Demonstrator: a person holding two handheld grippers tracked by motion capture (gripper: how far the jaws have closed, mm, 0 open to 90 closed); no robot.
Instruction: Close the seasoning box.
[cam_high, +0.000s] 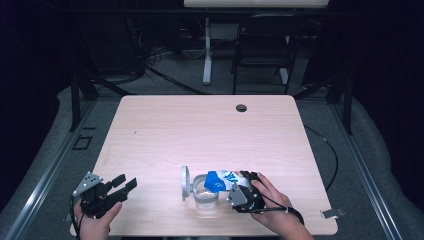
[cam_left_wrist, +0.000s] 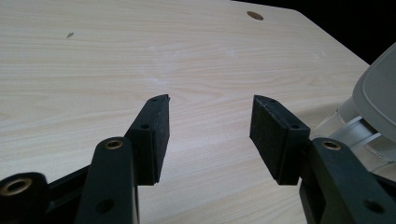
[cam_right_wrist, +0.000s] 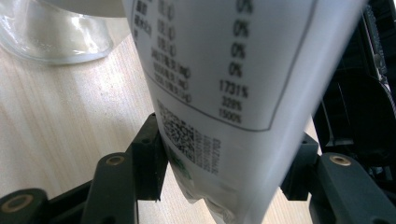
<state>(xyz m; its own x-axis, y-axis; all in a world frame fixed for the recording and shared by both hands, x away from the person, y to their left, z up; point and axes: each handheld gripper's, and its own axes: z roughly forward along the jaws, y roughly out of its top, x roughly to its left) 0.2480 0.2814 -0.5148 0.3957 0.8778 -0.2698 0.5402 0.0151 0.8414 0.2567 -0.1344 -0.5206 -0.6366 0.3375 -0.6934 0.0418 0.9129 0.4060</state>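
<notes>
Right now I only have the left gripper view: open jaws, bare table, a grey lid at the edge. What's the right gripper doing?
Observer: The right gripper grips a white and blue packet, tipped over a glass jar.
Operator: Grip solid?
Observer: In the right gripper view both pads press the packet's printed end.
Operator: Jar lid?
Observer: Swung open, standing at the jar's left.
Operator: My gripper near it?
Observer: No, the left gripper sits apart at the table's left edge.
</notes>
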